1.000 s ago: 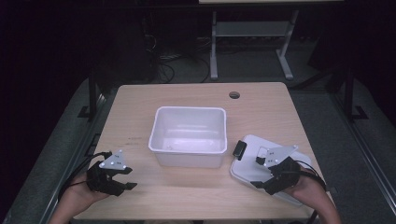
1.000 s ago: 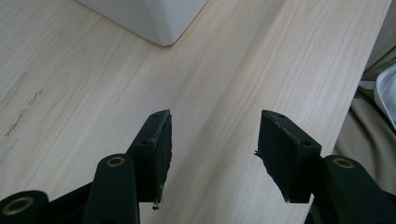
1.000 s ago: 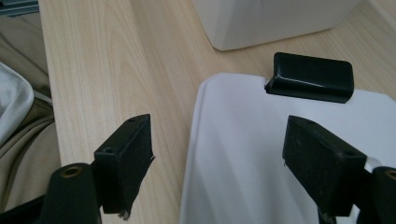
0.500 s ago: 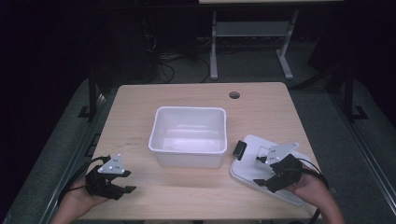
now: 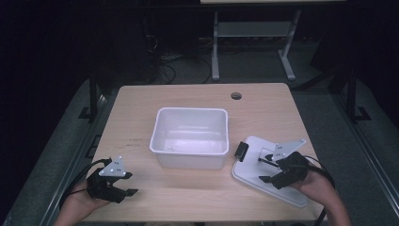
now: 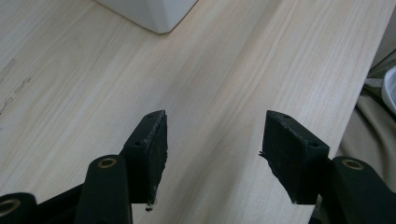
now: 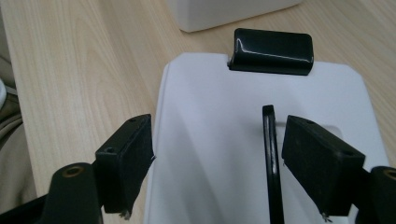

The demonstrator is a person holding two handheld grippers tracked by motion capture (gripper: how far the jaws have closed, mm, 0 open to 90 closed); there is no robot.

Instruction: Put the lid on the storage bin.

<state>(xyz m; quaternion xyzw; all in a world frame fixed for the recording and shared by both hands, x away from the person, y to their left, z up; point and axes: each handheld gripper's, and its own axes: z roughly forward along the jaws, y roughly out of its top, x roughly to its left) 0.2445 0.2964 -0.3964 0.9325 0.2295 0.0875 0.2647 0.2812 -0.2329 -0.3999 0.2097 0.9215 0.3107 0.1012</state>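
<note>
High view: white rectangular plastic tub point(image 5: 190, 136) mid-table on pale wood tabletop point(image 5: 141, 103); flat white plastic lid with black clip handle point(image 5: 254, 165) beside it, under right gripper point(image 5: 269, 170), likely for pickup; dark room, metal stand behind.
Left gripper view: left gripper point(image 6: 212, 140) jaws just widening, nothing between.
Right gripper view: jaws spread astride lid's upright black handle bar point(image 7: 270, 154).
</note>
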